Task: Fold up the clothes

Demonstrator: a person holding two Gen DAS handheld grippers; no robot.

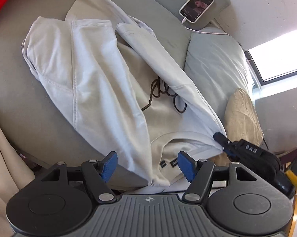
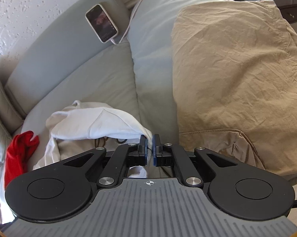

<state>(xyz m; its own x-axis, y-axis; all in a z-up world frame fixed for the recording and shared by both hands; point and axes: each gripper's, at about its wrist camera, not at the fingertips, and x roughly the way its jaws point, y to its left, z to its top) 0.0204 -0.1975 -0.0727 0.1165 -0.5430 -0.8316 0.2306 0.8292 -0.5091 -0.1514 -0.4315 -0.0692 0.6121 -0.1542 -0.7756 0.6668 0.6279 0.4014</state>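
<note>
A white sweatshirt [image 1: 89,69] lies on the grey sofa [image 1: 10,83], both sleeves folded across a chest with dark lettering [image 1: 158,92]. My left gripper [image 1: 147,165] hovers open at the garment's near end by the neck labels; a fold of sleeve hangs between its blue pads [image 1: 108,164], and they do not press it. My right gripper [image 1: 220,138] pinches the sweatshirt's right edge. In the right wrist view that gripper [image 2: 150,146] is shut on a point of the white cloth [image 2: 108,122], which stretches away to the left.
A phone [image 1: 196,6] with a white cable leans on the sofa back [image 2: 101,22]. A large tan cloth [image 2: 227,79] covers the cushion to the right. A red garment [image 2: 20,150] lies at the far end. A bright window [image 1: 282,55] is beyond the sofa arm.
</note>
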